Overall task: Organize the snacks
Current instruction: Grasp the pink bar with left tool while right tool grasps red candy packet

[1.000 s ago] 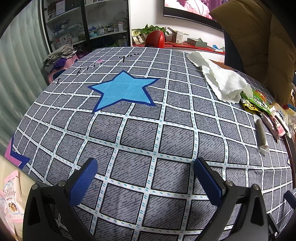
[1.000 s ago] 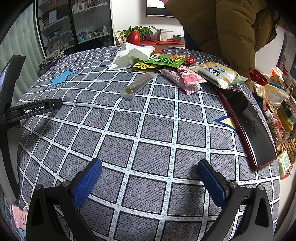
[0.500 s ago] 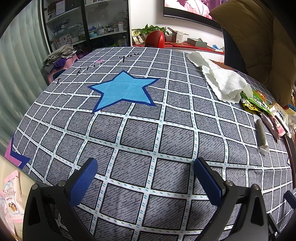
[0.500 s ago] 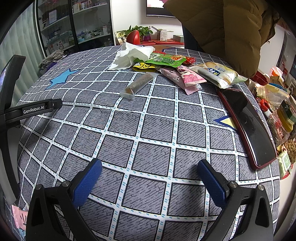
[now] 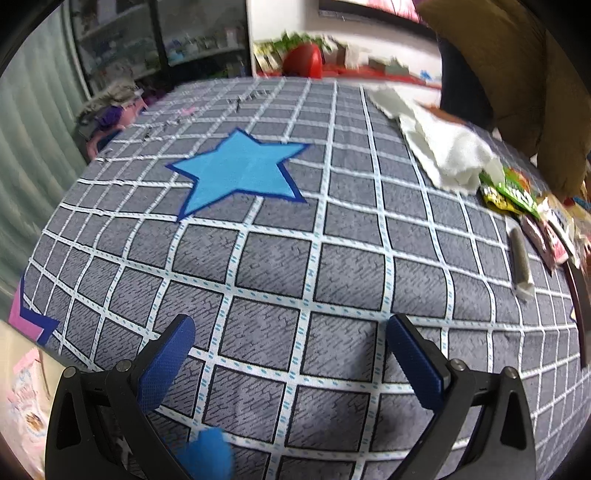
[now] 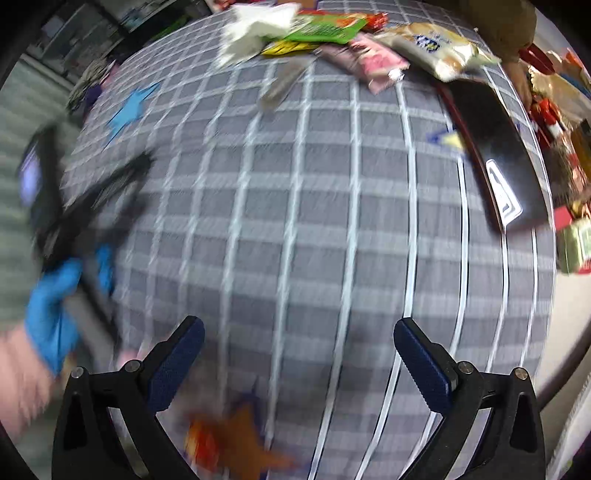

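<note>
Snack packets lie at the table's far right: a green packet (image 6: 325,31), a yellow packet (image 6: 288,47), a pink packet (image 6: 373,61), a beige cracker bag (image 6: 436,48) and a grey stick pack (image 6: 282,83). In the left wrist view the green packet (image 5: 511,192) and the grey stick pack (image 5: 521,258) sit at the right edge. My left gripper (image 5: 291,354) is open and empty over the grey checked cloth. My right gripper (image 6: 297,354) is open and empty, high above the cloth; that view is blurred.
A crumpled white tissue (image 5: 443,147) lies beside the packets. A dark red-rimmed tray (image 6: 495,158) lies at the right. More packaged goods (image 6: 561,122) stand beyond the table's right edge. A blue star (image 5: 240,170) marks the cloth. A person in a brown coat (image 5: 535,74) stands behind.
Both grippers have lifted from their rest. The right one has risen and tilted down, with strong blur. A blue-gloved hand holding the left gripper now shows at left in the right wrist view.
</note>
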`<state>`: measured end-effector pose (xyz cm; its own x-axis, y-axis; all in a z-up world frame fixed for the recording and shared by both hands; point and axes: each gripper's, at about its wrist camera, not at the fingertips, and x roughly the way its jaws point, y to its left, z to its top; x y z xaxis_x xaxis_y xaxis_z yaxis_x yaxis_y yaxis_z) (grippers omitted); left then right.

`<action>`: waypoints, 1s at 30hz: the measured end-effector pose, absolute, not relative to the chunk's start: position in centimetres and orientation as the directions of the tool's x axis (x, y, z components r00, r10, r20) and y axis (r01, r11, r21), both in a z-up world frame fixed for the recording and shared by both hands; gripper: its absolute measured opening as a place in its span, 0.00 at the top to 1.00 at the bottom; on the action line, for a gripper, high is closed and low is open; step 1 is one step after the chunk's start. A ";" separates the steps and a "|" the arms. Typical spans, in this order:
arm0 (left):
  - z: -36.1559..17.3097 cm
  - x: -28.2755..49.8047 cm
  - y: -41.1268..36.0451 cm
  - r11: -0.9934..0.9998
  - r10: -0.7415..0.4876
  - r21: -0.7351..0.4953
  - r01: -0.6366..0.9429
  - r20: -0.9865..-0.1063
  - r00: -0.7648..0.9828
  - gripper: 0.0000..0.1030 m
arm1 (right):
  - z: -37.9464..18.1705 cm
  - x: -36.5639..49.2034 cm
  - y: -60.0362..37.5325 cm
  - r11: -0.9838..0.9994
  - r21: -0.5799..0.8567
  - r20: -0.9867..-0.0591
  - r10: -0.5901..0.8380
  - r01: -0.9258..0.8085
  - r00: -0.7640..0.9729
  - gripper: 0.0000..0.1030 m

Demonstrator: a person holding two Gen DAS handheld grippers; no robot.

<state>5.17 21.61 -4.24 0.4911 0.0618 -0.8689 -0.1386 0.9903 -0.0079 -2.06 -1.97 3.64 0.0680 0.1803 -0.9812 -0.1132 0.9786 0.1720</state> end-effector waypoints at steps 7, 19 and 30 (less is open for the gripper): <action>-3.4 4.3 21.0 0.999 0.028 0.020 -0.026 -0.924 0.380 0.00 | 0.8 -12.2 5.8 0.963 0.145 -0.986 0.121 -0.228 -0.115 0.00; 0.8 -3.7 18.1 0.979 -0.063 -0.014 0.202 -0.969 0.238 0.00 | -1.4 -7.8 4.1 0.974 -0.091 -0.995 -0.100 -0.210 -0.031 0.00; 1.3 -9.1 13.2 0.893 -0.073 0.028 0.449 -0.976 0.206 0.00 | 1.4 -8.4 -2.9 0.982 0.147 -0.986 0.156 0.121 -0.065 0.00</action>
